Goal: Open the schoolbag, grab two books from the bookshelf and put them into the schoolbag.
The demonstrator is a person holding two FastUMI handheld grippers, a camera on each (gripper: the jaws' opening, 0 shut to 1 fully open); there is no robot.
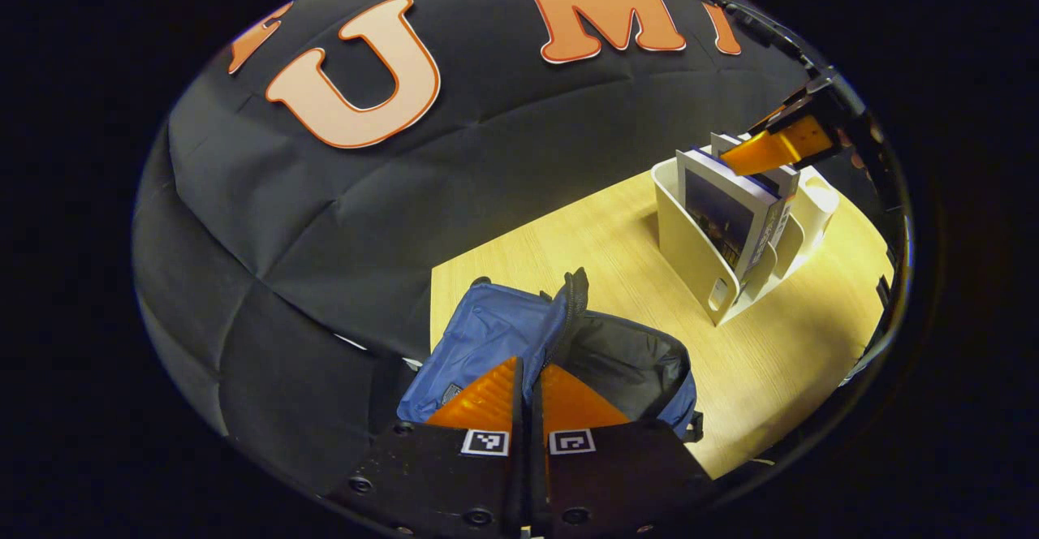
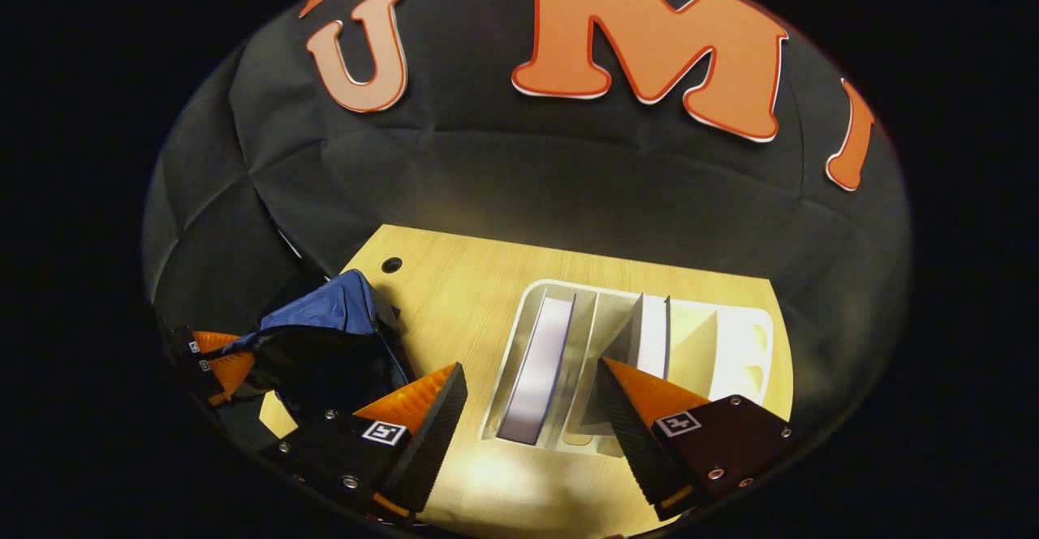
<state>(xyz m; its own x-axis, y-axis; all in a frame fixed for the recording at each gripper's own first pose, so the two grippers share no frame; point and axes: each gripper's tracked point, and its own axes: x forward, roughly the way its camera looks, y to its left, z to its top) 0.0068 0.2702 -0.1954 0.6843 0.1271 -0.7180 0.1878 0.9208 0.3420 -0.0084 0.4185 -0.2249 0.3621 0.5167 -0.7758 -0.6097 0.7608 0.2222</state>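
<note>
Blue fabric marks the schoolbag [image 1: 487, 336] at the left end of the counter [image 1: 771, 360]; I see its top gaping, dark lining exposed. My left tongs [image 1: 528, 377] sit at its near edge with the two fingers together. I cannot tell whether any fabric is caught between them.

Right of the schoolbag, apart from it on the wood-grain counter, stands the cream bookshelf [image 2: 519, 344], a divided rack. In the right gripper view, one book [image 2: 540, 360] stands upright in its leftmost slot, and a second book [image 2: 653, 332] stands further right. In the left gripper view the books rise above the rack's front wall.

My right tongs [image 2: 528, 397] hang above the bookshelf, fingers wide apart, straddling the first book without touching it. The left gripper view shows these tongs at the books' top edges.
</note>
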